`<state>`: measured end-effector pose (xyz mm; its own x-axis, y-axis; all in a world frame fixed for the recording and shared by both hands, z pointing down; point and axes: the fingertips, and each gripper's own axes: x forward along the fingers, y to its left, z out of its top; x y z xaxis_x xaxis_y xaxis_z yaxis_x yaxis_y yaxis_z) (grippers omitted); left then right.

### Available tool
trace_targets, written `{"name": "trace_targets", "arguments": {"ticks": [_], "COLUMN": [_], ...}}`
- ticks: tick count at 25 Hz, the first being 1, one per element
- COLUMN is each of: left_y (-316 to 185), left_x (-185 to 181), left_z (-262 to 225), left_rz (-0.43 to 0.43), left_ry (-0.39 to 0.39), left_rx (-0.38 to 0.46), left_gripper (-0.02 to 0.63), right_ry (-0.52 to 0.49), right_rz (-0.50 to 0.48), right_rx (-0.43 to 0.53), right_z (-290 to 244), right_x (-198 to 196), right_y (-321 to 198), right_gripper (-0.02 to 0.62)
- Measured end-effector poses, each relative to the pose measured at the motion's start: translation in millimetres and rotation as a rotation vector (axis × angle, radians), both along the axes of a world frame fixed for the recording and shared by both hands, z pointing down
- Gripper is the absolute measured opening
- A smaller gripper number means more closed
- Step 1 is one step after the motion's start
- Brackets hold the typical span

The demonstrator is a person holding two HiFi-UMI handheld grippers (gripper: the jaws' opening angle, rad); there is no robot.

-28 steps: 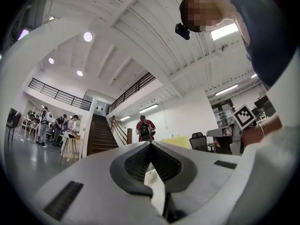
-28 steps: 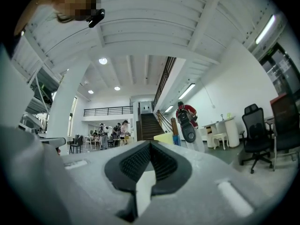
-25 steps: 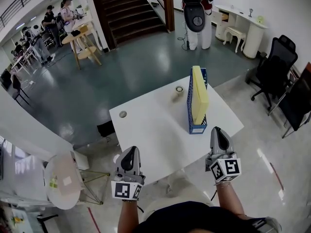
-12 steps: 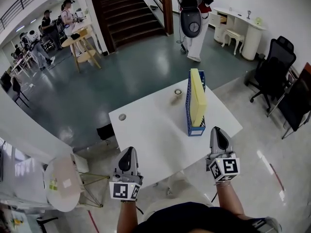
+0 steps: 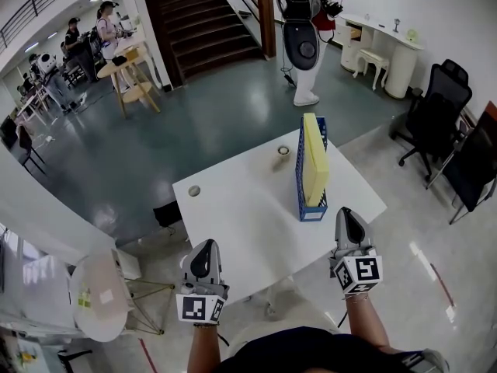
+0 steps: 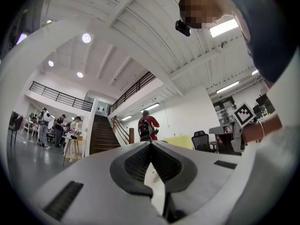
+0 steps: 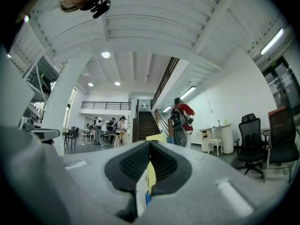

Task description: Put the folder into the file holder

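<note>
Scene: a person stands at the near edge of a white table (image 5: 248, 208) in an open hall, seen from a camera on their head, with a gripper in each hand.
Folder: a yellow folder (image 5: 316, 162) stands upright on its edge inside the file holder, its top rising above the holder's walls.
File holder: a blue file holder (image 5: 299, 179) stands on the right part of the table; its near end is close to the edge nearest the person and its far end points towards the far corner.
Left gripper: the left gripper (image 5: 206, 247) is held just off the table's near edge, well apart from the file holder. Its jaws are pressed together with nothing between them.
Right gripper: the right gripper (image 5: 346, 213) is held just off the table's near right edge, near the file holder's near end but not touching it. Its jaws are pressed together and pinch nothing.
Other things on the table: a small roll of tape (image 5: 285, 151) lies just beside the holder's far end, on its left; a small round disc (image 5: 194, 190) sits near the left corner.
Surroundings: a person with a backpack (image 5: 304, 22) stands beyond the table near a staircase (image 5: 206, 14); black office chairs (image 5: 439, 107) stand to the right.
</note>
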<state>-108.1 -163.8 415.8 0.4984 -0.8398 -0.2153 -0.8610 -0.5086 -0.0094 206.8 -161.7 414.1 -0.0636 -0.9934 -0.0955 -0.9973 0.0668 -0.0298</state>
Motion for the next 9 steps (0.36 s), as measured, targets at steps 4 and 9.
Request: {"name": "trace_targets", "arguments": {"ticks": [4, 9], "left_y": [-0.9, 0.4], "left_x": [-4.5, -6.3], "left_z": [-3.7, -9.0], "left_rz": [-0.006, -0.010], "left_ry": [0.031, 0.023], "left_rx": [-0.001, 0.013], "left_gripper": [-0.003, -0.003], "right_ry": [0.003, -0.003], "right_rz": [-0.002, -0.001], "right_rx": [-0.002, -0.002], "right_z": [0.6, 0.2], "right_x": [-0.1, 0.2], "right_y": [0.1, 0.4], "right_gripper": [-0.003, -0.002]}}
